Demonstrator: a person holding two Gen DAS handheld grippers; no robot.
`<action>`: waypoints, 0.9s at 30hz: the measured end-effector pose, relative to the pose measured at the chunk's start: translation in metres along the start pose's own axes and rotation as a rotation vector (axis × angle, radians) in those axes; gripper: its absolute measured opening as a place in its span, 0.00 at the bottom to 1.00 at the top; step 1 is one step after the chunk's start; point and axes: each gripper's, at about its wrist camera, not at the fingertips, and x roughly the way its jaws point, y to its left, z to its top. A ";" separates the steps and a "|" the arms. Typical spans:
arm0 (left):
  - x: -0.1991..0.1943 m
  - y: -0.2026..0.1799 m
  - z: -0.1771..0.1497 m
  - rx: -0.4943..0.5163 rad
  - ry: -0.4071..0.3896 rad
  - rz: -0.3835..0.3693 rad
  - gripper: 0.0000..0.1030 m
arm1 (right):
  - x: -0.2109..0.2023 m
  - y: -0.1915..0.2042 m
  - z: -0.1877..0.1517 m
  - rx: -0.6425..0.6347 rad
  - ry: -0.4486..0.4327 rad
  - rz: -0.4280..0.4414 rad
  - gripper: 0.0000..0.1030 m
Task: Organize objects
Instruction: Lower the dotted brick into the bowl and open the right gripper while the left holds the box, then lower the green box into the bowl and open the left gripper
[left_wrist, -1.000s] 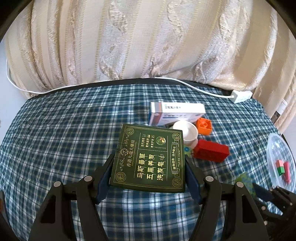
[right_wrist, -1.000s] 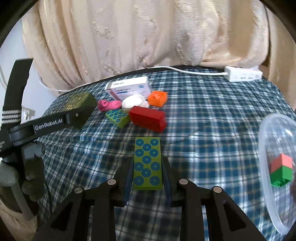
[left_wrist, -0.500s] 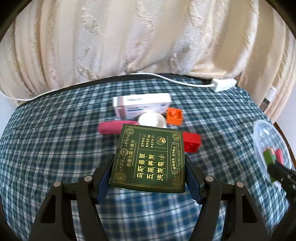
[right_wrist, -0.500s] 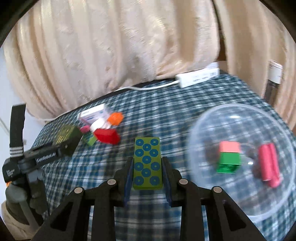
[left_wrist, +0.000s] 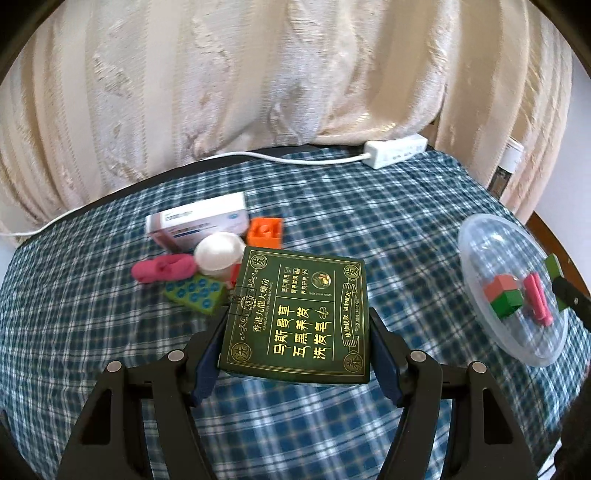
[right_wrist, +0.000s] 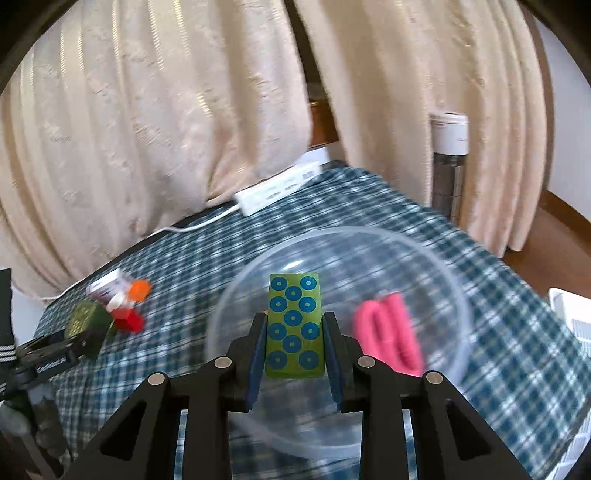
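Block (right_wrist: 294, 325) over bowl (right_wrist: 458, 295)

Blue plaid tablecloth (left_wrist: 388, 229) under clear bowl (left_wrist: 476, 236), power strip (left_wrist: 397, 150), probably medicine box (left_wrist: 197, 219)

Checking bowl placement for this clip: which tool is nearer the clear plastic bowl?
Right. The right tool, shut on the green dotted block, is over the clear plastic bowl. The left tool, holding the dark green box, is off to the bowl's left.

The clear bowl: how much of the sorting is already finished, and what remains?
Done: the clear bowl holds a red-green block and pink piece. In hand: the right gripper holds a green dotted block above it; the left gripper holds a dark green box. Left: white box, orange block, pink roll.
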 end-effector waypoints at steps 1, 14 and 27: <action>0.000 -0.005 0.001 0.007 0.001 -0.002 0.68 | 0.000 -0.004 0.000 0.004 -0.003 -0.006 0.30; 0.001 -0.063 0.010 0.108 0.013 -0.021 0.68 | 0.011 -0.050 0.007 0.047 -0.022 -0.063 0.37; 0.012 -0.122 0.027 0.186 -0.006 -0.078 0.68 | 0.002 -0.063 0.000 0.086 -0.054 -0.003 0.45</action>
